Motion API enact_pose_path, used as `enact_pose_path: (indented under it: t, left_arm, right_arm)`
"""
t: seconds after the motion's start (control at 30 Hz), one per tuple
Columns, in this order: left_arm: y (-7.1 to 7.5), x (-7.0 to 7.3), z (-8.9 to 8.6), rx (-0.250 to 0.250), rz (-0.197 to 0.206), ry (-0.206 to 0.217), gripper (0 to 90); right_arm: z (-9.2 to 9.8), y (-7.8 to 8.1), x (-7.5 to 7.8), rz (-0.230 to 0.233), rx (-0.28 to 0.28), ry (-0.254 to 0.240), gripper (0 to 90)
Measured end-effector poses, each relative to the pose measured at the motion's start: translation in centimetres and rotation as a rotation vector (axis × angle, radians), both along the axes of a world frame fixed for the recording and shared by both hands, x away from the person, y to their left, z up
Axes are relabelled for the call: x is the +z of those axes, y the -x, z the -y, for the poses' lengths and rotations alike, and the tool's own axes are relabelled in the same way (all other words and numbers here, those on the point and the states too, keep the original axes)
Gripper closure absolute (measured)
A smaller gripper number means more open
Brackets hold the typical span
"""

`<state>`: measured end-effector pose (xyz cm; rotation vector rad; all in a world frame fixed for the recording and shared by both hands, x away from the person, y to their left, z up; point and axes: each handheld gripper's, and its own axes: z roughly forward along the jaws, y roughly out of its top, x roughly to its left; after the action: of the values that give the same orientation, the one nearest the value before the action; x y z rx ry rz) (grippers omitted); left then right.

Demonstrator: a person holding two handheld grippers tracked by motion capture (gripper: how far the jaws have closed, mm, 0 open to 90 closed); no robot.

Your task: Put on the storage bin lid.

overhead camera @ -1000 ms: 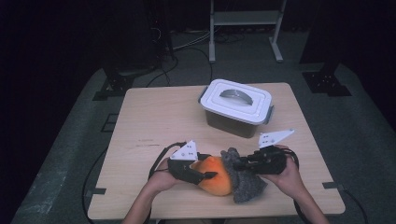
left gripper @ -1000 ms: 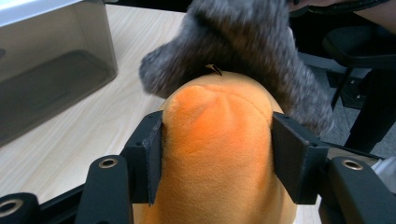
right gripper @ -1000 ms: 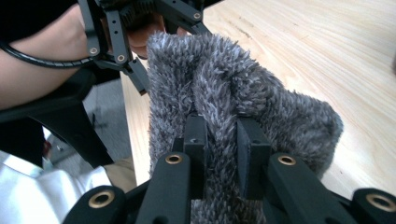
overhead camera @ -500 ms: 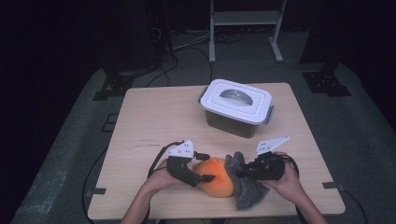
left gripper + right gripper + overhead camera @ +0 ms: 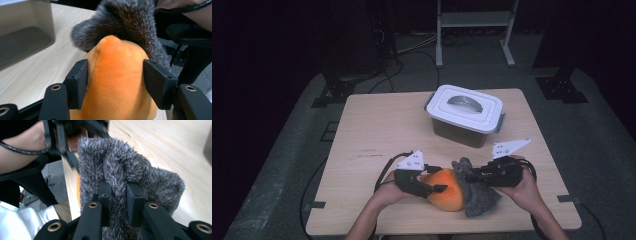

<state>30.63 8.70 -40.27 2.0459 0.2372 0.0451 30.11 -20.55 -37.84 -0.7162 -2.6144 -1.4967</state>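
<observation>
Looking down from the high view, you have a pale wooden table (image 5: 377,130) standing on grey carpet in a dark room, with cables trailing across the floor behind it and the legs of a white rack beyond. A lidded plastic container (image 5: 465,114) sits toward the far side of the table, well apart from your hands. Near the front edge lies an orange plush toy (image 5: 447,189) touching a grey furry cloth (image 5: 479,197) on its right. Your left gripper (image 5: 432,186) is at the toy's left end and your right gripper (image 5: 469,176) reaches into the cloth.

From the left gripper view, your jaws have just been closing, and both pads now press the orange plush between them, with the grey fur just behind it and bare wood grain to the left, where the container's dark wall stands.

From the right gripper view, your jaws sit nearly together, pinching a fold of the grey furry cloth. Light wood runs off to the right; the table's edge and grey floor show at left.
</observation>
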Motion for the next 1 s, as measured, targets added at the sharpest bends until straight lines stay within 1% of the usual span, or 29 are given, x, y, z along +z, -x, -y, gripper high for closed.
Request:
enact_pose_path:
  t: [0.07, 0.13, 0.2, 0.23, 0.3, 0.33, 0.4, 0.43, 0.5, 0.53, 0.57, 0.63, 0.67, 0.7, 0.73, 0.77, 0.8, 0.87, 0.9, 0.93, 0.97, 1.0]
  left_arm:
    - [0.2, 0.0, 0.4, -0.01, 0.013, 0.005, 37.3]
    - [0.1, -0.1, 0.3, -0.017, 0.008, 0.001, 34.1]
    - [-0.2, -0.4, -0.1, -0.016, -0.004, 0.015, 28.3]
    - [-0.3, -0.5, -0.2, -0.01, -0.017, 0.015, 24.7]
    - [-0.7, -0.8, -0.4, -0.004, -0.041, -0.006, 15.2]
    - [-0.9, -1.1, -0.5, -0.009, -0.056, -0.008, 13.3]
    - [-1.1, -1.5, -0.6, -0.017, -0.08, 0.004, 14.6]
    - [-1.2, -1.5, -0.6, -0.022, -0.089, 0.01, 16.8]
    - [-1.1, -1.5, -0.7, -0.024, -0.084, 0.008, 23.7]
    - [-1.0, -1.4, -0.8, -0.021, -0.074, 0.01, 28.4]
    - [-1.0, -1.3, -0.8, -0.015, -0.071, 0.009, 31.3]
    - [-0.9, -1.2, -0.8, -0.01, -0.074, 0.012, 35.4]
    - [-0.9, -0.8, -0.9, -0.001, -0.066, 0.013, 37.5]
    - [-0.9, -0.6, -0.9, 0.002, -0.061, 0.011, 38.6]
    - [-0.8, -0.4, -1.0, 0.005, -0.058, 0.008, 39.5]
    - [-0.7, -0.1, -1.0, 0.009, -0.045, 0.005, 40.2]
    - [-0.6, 0.2, -1.0, 0.02, -0.034, 0.003, 40.7]
    - [-0.5, 0.4, -0.9, 0.024, -0.027, 0.001, 41.6]
    - [-0.4, 0.7, -0.8, 0.03, -0.019, -0.006, 41.6]
    - [-0.3, 0.8, -0.6, 0.032, -0.01, -0.015, 41.8]
    - [-0.1, 0.9, -0.2, 0.032, -0.001, -0.019, 41.8]
    - [0.0, 0.9, 0.0, 0.033, 0.004, -0.022, 41.7]
  right_arm:
    - [-0.9, -0.1, 0.5, 0.014, 0.015, 0.007, 75.9]
    - [-1.6, -0.2, 0.2, 0.018, 0.019, 0.047, 75.9]
    - [-1.7, -0.5, -0.4, 0.003, 0.023, 0.045, 75.9]
    - [-1.6, -0.5, -0.7, -0.004, 0.018, 0.05, 75.9]
    - [-1.3, -0.7, -1.4, -0.028, 0.013, 0.046, 76.0]
    - [-1.0, -0.7, -1.7, -0.04, 0.015, 0.036, 75.9]
    - [-0.6, -0.7, -2.1, -0.055, 0.009, 0.024, 75.9]
    - [-0.4, -0.7, -2.2, -0.055, 0.005, 0.032, 75.9]
    - [-0.2, -0.7, -2.4, -0.057, 0.0, 0.034, 75.9]
    - [0.4, -0.6, -2.9, -0.071, -0.01, 0.034, 75.9]
    - [0.6, -0.6, -3.0, -0.078, -0.015, 0.038, 75.9]
    - [0.9, -0.6, -3.3, -0.082, -0.021, 0.041, 75.9]
    - [1.5, -0.6, -3.5, -0.09, -0.036, 0.055, 75.9]
    - [1.7, -0.5, -3.5, -0.093, -0.04, 0.055, 75.9]
    - [1.9, -0.5, -3.4, -0.087, -0.044, 0.054, 75.9]
    - [2.0, -0.5, -3.1, -0.081, -0.049, 0.048, 75.9]
    - [2.1, -0.4, -2.7, -0.066, -0.054, 0.042, 75.9]
    - [2.0, -0.2, -1.7, -0.041, -0.053, 0.006, 76.0]
    - [2.0, -0.2, -1.7, -0.041, -0.053, 0.006, 76.0]
    - [1.8, -0.1, -0.9, -0.022, -0.049, -0.017, 75.9]
    - [1.2, 0.1, 0.1, 0.002, -0.032, -0.047, 76.0]
    - [0.9, 0.1, 0.4, 0.014, -0.025, -0.05, 75.9]
